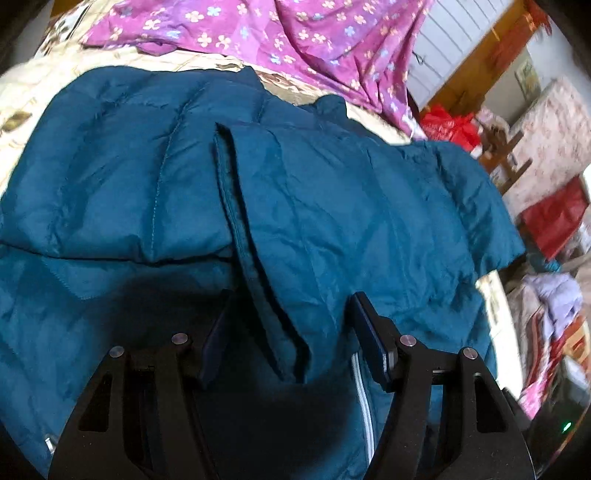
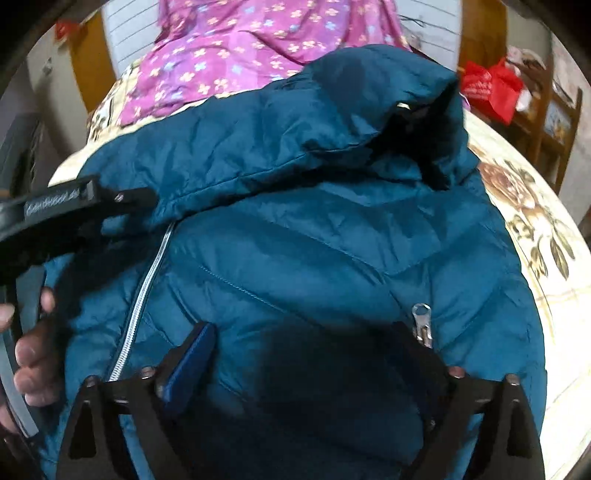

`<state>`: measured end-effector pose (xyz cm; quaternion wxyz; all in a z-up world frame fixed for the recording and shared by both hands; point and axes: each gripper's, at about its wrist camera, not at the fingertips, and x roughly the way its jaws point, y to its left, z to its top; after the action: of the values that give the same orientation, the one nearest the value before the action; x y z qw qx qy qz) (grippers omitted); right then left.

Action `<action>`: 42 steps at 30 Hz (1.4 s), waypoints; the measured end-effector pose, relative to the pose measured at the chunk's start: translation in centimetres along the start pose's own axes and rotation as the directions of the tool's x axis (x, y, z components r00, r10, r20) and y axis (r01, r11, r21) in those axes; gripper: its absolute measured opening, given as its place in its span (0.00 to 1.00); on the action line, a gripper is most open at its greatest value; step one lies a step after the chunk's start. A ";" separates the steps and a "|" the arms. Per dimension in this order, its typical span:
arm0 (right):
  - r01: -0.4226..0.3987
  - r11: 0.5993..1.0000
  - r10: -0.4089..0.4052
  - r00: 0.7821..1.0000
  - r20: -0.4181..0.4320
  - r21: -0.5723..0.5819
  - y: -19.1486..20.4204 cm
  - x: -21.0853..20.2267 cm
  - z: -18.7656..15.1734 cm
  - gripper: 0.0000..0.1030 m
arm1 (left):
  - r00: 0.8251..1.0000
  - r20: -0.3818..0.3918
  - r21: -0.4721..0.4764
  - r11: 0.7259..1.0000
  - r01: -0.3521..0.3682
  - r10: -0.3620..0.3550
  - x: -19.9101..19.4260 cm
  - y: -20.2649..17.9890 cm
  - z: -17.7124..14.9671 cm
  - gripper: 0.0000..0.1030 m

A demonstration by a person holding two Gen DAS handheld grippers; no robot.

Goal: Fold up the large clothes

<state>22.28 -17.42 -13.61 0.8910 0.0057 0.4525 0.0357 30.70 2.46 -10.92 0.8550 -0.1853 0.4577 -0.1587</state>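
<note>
Across the bed (image 2: 546, 236), with its cream cover printed in brown flowers, lies a big teal padded jacket (image 1: 314, 206) — it takes up most of the cover and sits right under both pairs of tongs. Beyond it, toward the far end of the bed, a purple sheet (image 1: 295, 33) with small pale flowers is rumpled in a heap, touching the cream cover just past the jacket. From the right wrist view the jacket's hood (image 2: 332, 110) is puffed up at the far side, its dark lining gaping to the right. A silver front zip (image 2: 147, 288) runs down the jacket on the left, and a small metal zip pull (image 2: 421, 325) lies on the quilting near the right finger of the right tongs.

The left tongs (image 1: 291, 332) stand partly open just above the cloth, straddling a loose flap (image 1: 258, 240) of the jacket that runs up between the fingers; the pads do not press on it. The right tongs (image 2: 306, 354) are spread wide over the quilted front, with only jacket surface below them and nothing pinched. At the left edge of the right view, a hand (image 2: 29, 354) is wrapped round the handle of the other tool. Off to the side of the bed, a red bag (image 2: 491, 88) sits by a wooden shelf, blurred.
</note>
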 end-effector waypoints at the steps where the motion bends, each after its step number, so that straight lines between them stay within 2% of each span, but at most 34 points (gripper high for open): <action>1: 0.008 1.000 -0.008 1.000 -0.003 -0.016 0.2 0.1 -0.1 0.99 | 1.000 0.002 -0.019 1.000 0.021 -0.021 0.1 0.3 0.2 0.62; 3: 0.026 0.999 -0.027 1.000 -0.008 -0.041 0.7 0.3 -0.1 1.00 | 0.997 0.010 -0.048 0.996 0.078 -0.078 0.1 0.8 0.5 0.58; 4: 0.030 0.999 -0.030 0.999 -0.010 -0.046 0.8 0.2 -0.2 1.00 | 0.994 0.012 -0.053 0.993 0.105 -0.105 0.2 0.9 0.7 0.37; 7: 0.030 0.998 -0.030 0.999 -0.016 -0.048 0.5 0.2 -0.3 1.00 | 0.990 0.009 -0.048 0.989 0.140 -0.140 0.5 0.8 0.8 0.16; 12: 0.029 0.998 -0.030 0.999 -0.017 -0.048 0.6 0.4 -0.1 1.00 | 0.989 0.105 0.037 0.994 0.103 -0.106 -2.1 -0.6 0.8 0.08; 15: 0.033 0.998 -0.033 0.999 -0.017 -0.050 0.8 0.4 -0.2 1.00 | 0.981 0.187 0.045 0.998 0.033 -0.040 -4.6 -0.2 1.6 0.07; 17: 0.032 0.998 -0.033 0.999 -0.016 -0.050 0.9 0.5 0.0 1.00 | 0.968 0.250 0.022 1.000 -0.021 0.014 -6.5 1.2 2.6 0.07; 23: 0.036 0.998 -0.037 0.999 -0.017 -0.053 1.1 0.6 0.0 1.00 | 0.954 0.293 -0.074 0.996 -0.044 0.064 -8.9 6.1 4.9 0.07; 27: 0.036 0.998 -0.037 0.999 -0.017 -0.054 1.4 0.6 0.0 1.00 | 0.956 0.272 -0.088 0.992 -0.089 0.110 -8.1 7.4 5.5 0.07; 30: 0.035 0.998 -0.036 0.999 -0.018 -0.054 1.4 0.6 0.0 1.00 | 0.974 0.184 -0.108 0.987 -0.116 0.134 -6.5 8.0 5.3 0.09; 32: 0.032 0.998 -0.033 0.999 -0.021 -0.055 1.4 0.7 0.1 1.00 | 0.979 0.144 -0.130 0.984 -0.125 0.143 -5.7 8.3 5.2 0.16; 34: 0.025 0.998 -0.027 0.999 -0.020 -0.054 1.2 0.5 0.3 0.99 | 0.975 0.153 -0.155 0.978 -0.138 0.162 -6.1 8.7 5.1 0.23; 36: 0.030 0.998 -0.028 0.999 0.038 -0.055 1.1 -0.6 0.7 0.95 | 0.960 0.203 -0.197 0.969 -0.152 0.192 -7.6 9.3 5.0 0.23; 38: 0.040 0.998 -0.034 0.992 0.124 -0.046 0.5 -2.3 1.2 0.95 | 0.928 0.269 -0.239 0.951 -0.194 0.257 -9.3 9.7 4.9 0.23; 40: 0.042 0.999 -0.038 0.969 0.243 -0.012 -0.8 -4.5 1.9 0.86 | 0.887 0.332 -0.251 0.936 -0.246 0.322 -10.7 9.4 4.7 0.23; 41: 0.052 0.999 -0.052 0.958 0.281 0.010 -1.5 -5.2 2.1 0.83 | 0.874 0.351 -0.235 0.935 -0.266 0.337 -10.9 8.7 4.8 0.23; 42: 0.068 0.997 -0.079 0.944 0.320 0.047 -2.7 -5.9 2.6 0.79 | 0.869 0.360 -0.211 0.937 -0.280 0.341 -10.7 8.1 4.9 0.23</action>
<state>21.01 -20.45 -7.43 0.9534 0.0102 0.3016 -0.0069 29.96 15.21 -4.38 0.9265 -0.2019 0.3126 0.0567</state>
